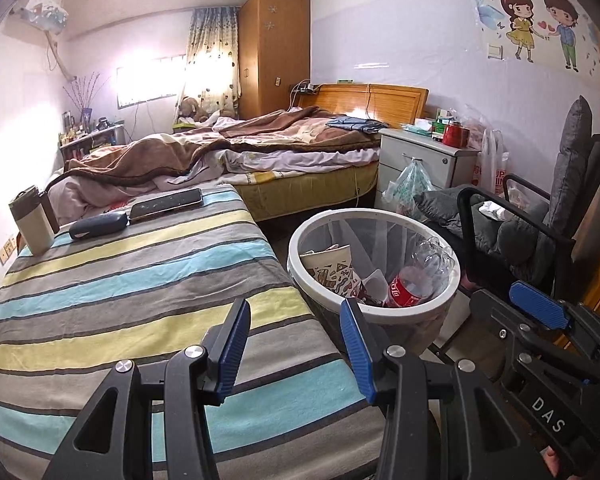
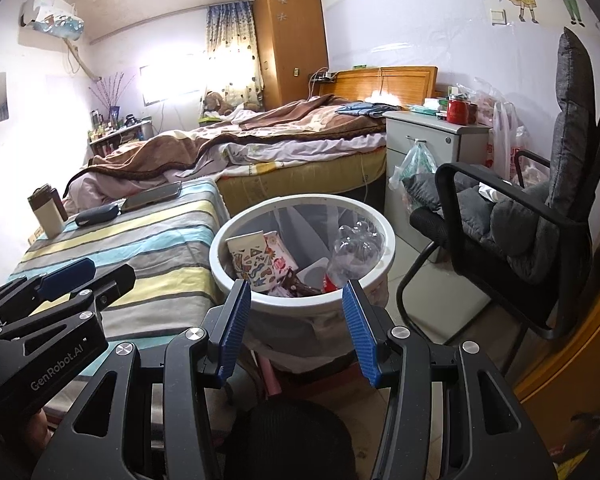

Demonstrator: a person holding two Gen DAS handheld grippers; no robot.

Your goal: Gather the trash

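A white trash bin (image 1: pixel 380 312) with a clear liner stands on the floor beside the striped table; it also shows in the right wrist view (image 2: pixel 284 300). Inside lie a patterned paper cup (image 1: pixel 332 268), a clear bottle with a red label (image 1: pixel 410 286) and wrappers; the cup (image 2: pixel 256 260) and bottle (image 2: pixel 352 248) show in the right wrist view too. My left gripper (image 1: pixel 296 320) is open and empty over the table's near right corner. My right gripper (image 2: pixel 296 300) is open and empty, just in front of the bin.
The table with a striped cloth (image 1: pixel 140 280) holds a thermos (image 1: pixel 32 220), a dark case (image 1: pixel 98 225) and a phone (image 1: pixel 166 203). A black chair with grey cushions (image 2: pixel 540 232) stands right of the bin. A bed (image 1: pixel 240 148) and white nightstand (image 1: pixel 420 168) lie behind.
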